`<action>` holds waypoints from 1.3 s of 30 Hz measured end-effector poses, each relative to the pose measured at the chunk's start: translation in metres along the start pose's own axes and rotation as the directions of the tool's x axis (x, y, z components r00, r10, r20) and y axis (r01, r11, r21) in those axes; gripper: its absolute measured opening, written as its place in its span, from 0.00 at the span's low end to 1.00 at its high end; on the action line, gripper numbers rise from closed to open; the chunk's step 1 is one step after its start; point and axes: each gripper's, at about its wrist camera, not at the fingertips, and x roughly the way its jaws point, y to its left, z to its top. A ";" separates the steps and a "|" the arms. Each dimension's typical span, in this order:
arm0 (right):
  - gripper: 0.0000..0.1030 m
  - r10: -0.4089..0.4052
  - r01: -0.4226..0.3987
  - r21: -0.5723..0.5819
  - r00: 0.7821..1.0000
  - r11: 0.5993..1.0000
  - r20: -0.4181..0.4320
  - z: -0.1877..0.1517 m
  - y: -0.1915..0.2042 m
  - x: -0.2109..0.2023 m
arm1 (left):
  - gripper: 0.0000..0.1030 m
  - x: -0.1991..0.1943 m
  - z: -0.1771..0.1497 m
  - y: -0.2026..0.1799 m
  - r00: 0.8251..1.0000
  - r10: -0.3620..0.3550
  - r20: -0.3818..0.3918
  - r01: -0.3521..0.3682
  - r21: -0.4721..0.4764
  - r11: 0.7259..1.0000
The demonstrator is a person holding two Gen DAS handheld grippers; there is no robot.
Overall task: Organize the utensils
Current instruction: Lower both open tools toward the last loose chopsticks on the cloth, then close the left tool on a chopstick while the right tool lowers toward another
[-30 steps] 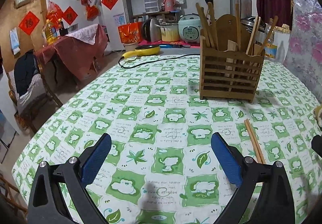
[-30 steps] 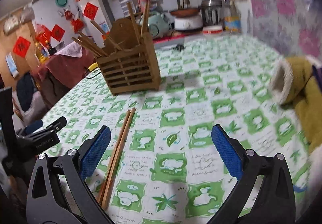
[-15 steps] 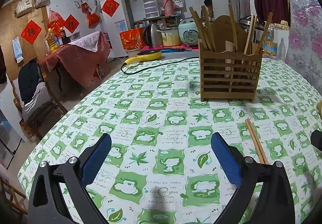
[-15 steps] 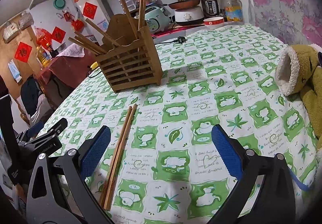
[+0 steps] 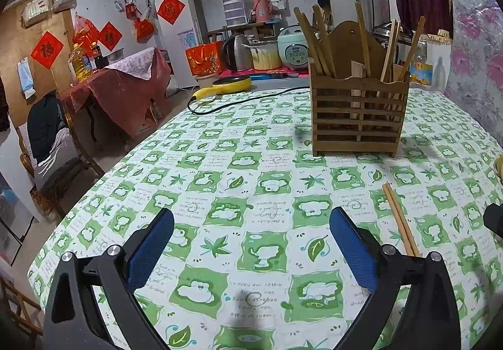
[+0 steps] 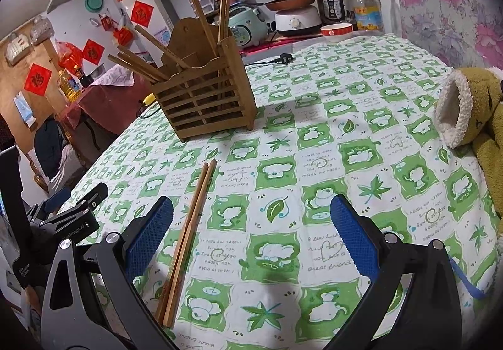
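Green-and-white checked cloth covers the table (image 5: 251,180) I am working over, with a cluttered kitchen counter behind it. My left gripper (image 5: 251,243) hangs above bare cloth, its blue pads spread wide and holding nothing. My right gripper (image 6: 251,237) is likewise spread and empty. A pair of chopsticks (image 6: 188,230) lies flat on the cloth, side by side and touching, just inside my right gripper's left finger (in the left view they sit off to the right, partly hidden behind that gripper's finger). The wooden slatted holder (image 5: 358,111) stands upright farther back, well apart from the pair, several chopsticks leaning inside. A plush toy (image 6: 471,108) rests at the right edge.
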 end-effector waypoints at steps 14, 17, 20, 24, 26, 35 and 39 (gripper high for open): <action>0.94 -0.006 0.006 -0.035 1.000 0.999 -0.017 -0.006 -0.003 -0.009 | 0.94 0.010 -0.001 0.006 0.996 -0.059 -0.067 0.059 -0.007 0.998; 0.94 -0.126 0.129 -0.073 0.991 0.989 0.050 -0.006 -0.009 -0.023 | 0.94 0.009 -0.005 0.004 0.978 -0.177 -0.112 0.180 0.012 0.984; 0.94 -0.117 0.118 -0.037 0.993 0.992 0.033 -0.004 -0.024 -0.023 | 0.94 0.004 -0.013 -0.005 0.941 -0.293 -0.166 0.307 0.065 0.949; 0.94 -0.051 0.050 0.037 0.999 0.998 0.002 0.001 -0.039 -0.016 | 0.94 -0.020 -0.030 -0.020 0.911 -0.369 -0.184 0.399 0.163 0.903; 0.94 -0.032 0.031 0.058 0.999 0.998 0.006 0.001 -0.043 -0.016 | 0.94 -0.033 -0.042 -0.028 0.877 -0.432 -0.210 0.471 0.202 0.859; 0.94 -0.015 0.015 0.012 1.000 1.000 0.018 -0.003 -0.032 -0.021 | 0.95 -0.045 -0.078 -0.067 0.860 -0.424 -0.284 0.504 0.342 0.793; 0.94 -0.016 0.016 -0.019 1.000 1.000 0.013 -0.003 -0.027 -0.019 | 0.95 -0.029 -0.073 -0.052 0.880 -0.379 -0.288 0.457 0.289 0.841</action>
